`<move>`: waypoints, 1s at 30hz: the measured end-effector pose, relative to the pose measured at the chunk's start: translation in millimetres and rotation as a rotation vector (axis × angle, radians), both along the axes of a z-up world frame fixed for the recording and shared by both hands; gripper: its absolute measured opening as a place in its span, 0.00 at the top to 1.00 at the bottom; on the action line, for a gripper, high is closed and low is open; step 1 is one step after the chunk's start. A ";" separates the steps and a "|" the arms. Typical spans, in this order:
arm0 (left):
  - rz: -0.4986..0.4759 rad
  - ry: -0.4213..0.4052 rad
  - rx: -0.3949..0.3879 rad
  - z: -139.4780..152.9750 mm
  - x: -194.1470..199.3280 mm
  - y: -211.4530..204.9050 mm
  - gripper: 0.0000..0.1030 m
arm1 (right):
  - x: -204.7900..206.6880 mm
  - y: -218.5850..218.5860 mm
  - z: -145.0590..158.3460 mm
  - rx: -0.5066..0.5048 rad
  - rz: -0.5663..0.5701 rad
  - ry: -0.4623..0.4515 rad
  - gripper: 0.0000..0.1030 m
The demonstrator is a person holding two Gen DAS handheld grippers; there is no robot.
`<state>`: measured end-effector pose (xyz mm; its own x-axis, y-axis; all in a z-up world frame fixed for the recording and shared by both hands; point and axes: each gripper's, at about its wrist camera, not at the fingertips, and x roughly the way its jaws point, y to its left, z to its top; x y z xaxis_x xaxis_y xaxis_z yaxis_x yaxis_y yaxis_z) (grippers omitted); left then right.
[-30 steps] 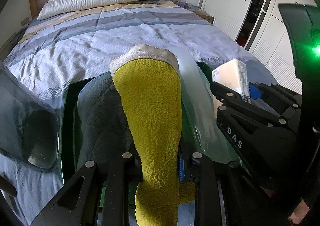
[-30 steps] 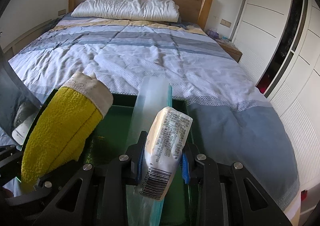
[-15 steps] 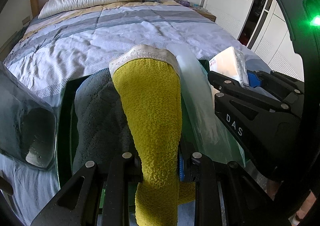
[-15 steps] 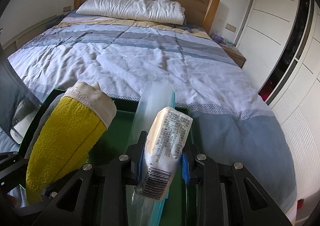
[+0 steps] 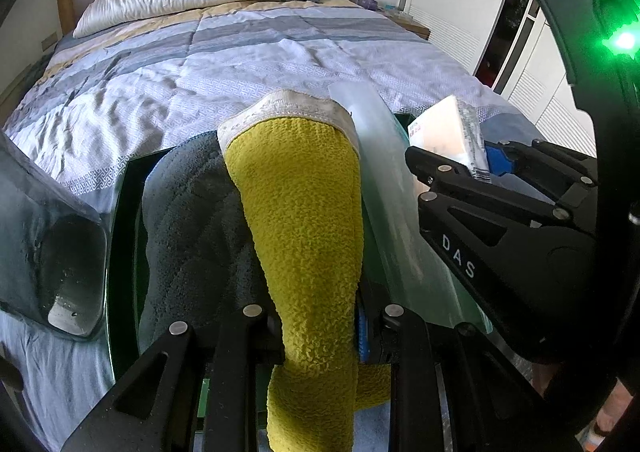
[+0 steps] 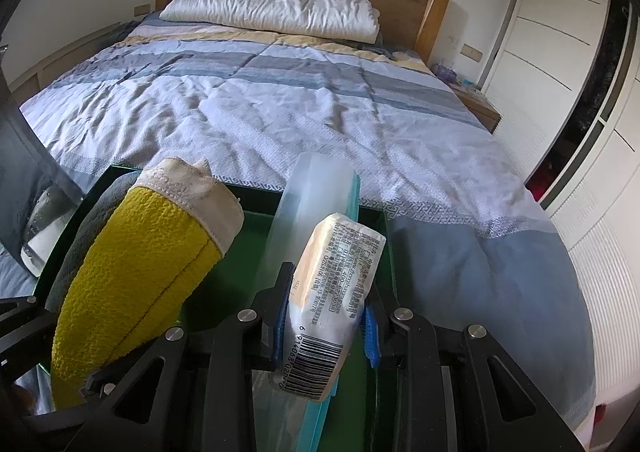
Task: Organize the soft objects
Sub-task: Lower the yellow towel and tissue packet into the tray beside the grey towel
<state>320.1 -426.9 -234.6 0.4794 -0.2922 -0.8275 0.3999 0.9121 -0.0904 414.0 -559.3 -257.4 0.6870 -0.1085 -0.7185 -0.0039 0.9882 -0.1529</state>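
Note:
My left gripper (image 5: 320, 326) is shut on a yellow cloth with a white hem (image 5: 304, 219), held upright above the left half of a dark green box (image 5: 120, 236). A grey towel (image 5: 188, 228) lies in that half. The yellow cloth (image 6: 136, 256) also shows at the left of the right wrist view. My right gripper (image 6: 326, 316) is shut on a white tissue pack with a barcode (image 6: 332, 292), over the right half of the green box (image 6: 380, 228). A translucent divider (image 6: 308, 207) splits the box. From the left wrist view the right gripper (image 5: 486, 167) and the tissue pack (image 5: 448, 131) appear at right.
The box rests on the foot of a bed (image 6: 280, 107) with a striped quilt and a white pillow (image 6: 276, 11) by the wooden headboard. A clear lid (image 5: 44, 252) stands at the box's left side. White wardrobe doors (image 6: 560, 31) line the right.
The right gripper with the tissue pack has shifted slightly, and the bed fills more of its view. The left gripper and yellow cloth have stayed put.

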 end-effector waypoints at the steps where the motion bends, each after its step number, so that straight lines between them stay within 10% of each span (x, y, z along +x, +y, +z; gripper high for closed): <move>1: -0.001 0.001 0.000 -0.1 -0.2 -0.1 0.81 | 0.6 -0.2 -0.6 0.002 0.004 0.005 0.72; 30: 0.017 -0.031 -0.008 7.8 -0.8 3.2 0.53 | -5.0 -2.1 2.8 0.044 0.022 0.006 0.60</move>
<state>319.2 -423.7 -226.8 0.5094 -0.2906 -0.8100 0.3871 0.9180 -0.0859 409.0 -561.4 -254.6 0.6846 -0.0616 -0.7263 -0.0265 0.9937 -0.1093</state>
